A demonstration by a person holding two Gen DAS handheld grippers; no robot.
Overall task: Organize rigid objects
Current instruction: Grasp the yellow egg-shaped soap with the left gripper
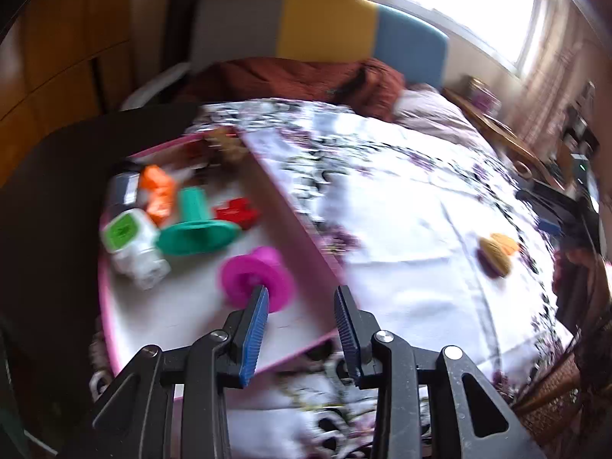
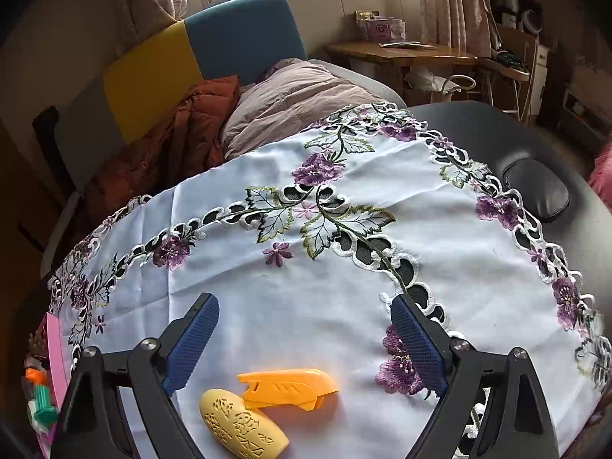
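A pink-rimmed box [image 1: 114, 329] at the table's left holds a magenta spool [image 1: 254, 271], a teal spool [image 1: 197, 225], a white cube with a green face [image 1: 128, 243], an orange piece [image 1: 157, 191] and a red piece [image 1: 237, 210]. My left gripper [image 1: 300, 298] is open and empty over the box's near right corner, beside the magenta spool. A yellow patterned oval [image 2: 241, 424] and an orange plastic piece [image 2: 287, 386] lie on the cloth. My right gripper [image 2: 304, 329] is open and empty just above them. They also show far right in the left wrist view [image 1: 495, 254].
A white tablecloth [image 2: 306, 275] with purple embroidered flowers covers a dark round table [image 2: 497, 134]. A black pad [image 2: 535, 191] lies at the table's right. Behind are a bed with a blue and yellow headboard [image 2: 199, 53], and a wooden desk [image 2: 401, 55].
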